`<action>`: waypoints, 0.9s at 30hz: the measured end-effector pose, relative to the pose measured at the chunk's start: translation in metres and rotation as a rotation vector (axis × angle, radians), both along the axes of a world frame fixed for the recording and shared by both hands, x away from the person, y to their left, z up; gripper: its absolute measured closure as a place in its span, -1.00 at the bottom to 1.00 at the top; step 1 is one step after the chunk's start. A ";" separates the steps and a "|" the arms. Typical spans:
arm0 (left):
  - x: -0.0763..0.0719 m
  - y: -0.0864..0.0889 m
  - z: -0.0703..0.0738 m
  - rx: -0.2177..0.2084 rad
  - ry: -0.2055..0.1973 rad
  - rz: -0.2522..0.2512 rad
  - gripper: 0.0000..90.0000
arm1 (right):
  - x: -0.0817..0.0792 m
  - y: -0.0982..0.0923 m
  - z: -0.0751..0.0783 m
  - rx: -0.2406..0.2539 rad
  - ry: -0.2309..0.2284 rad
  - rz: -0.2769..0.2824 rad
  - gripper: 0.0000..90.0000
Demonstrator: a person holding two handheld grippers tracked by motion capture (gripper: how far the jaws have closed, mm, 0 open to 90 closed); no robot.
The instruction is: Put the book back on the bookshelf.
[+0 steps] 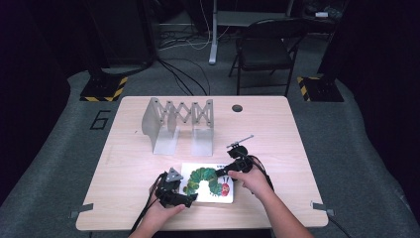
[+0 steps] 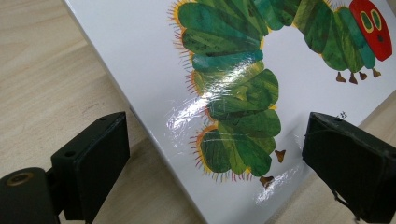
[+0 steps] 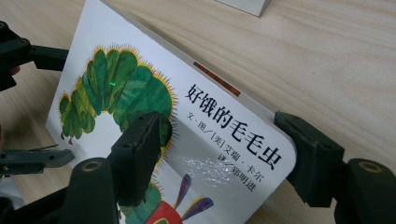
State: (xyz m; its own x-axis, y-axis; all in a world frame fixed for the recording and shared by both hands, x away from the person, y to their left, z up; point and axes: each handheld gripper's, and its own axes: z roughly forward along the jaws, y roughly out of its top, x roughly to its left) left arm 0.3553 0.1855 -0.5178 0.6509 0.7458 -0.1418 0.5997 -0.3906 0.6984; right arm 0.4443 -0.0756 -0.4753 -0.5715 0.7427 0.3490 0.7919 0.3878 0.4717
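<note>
A white picture book (image 1: 208,182) with a green caterpillar on its cover lies flat near the table's front edge. My left gripper (image 1: 190,198) sits at the book's near left corner. In the left gripper view this gripper (image 2: 217,123) is open, and the book (image 2: 243,93) runs between its wide-set jaws without either pad pressing on it. My right gripper (image 1: 223,172) is at the book's far right corner. In the right gripper view that gripper (image 3: 219,121) is open; one jaw lies over the cover (image 3: 116,88) and the other stands against the book's outer edge.
A grey metal expanding book rack (image 1: 181,124) stands upright behind the book at mid table. A round cable hole (image 1: 237,108) is at the table's far edge. A black folding chair (image 1: 265,49) stands beyond the wooden table (image 1: 277,148).
</note>
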 end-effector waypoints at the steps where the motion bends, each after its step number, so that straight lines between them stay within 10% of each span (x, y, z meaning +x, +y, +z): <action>1: 0.000 0.000 0.000 -0.006 0.006 -0.002 -0.83 | -0.001 0.000 0.001 -0.001 0.000 -0.002 -0.27; 27: -0.001 -0.002 0.005 -0.024 0.041 -0.018 -0.66 | -0.014 0.002 0.028 0.011 -0.067 0.035 -0.18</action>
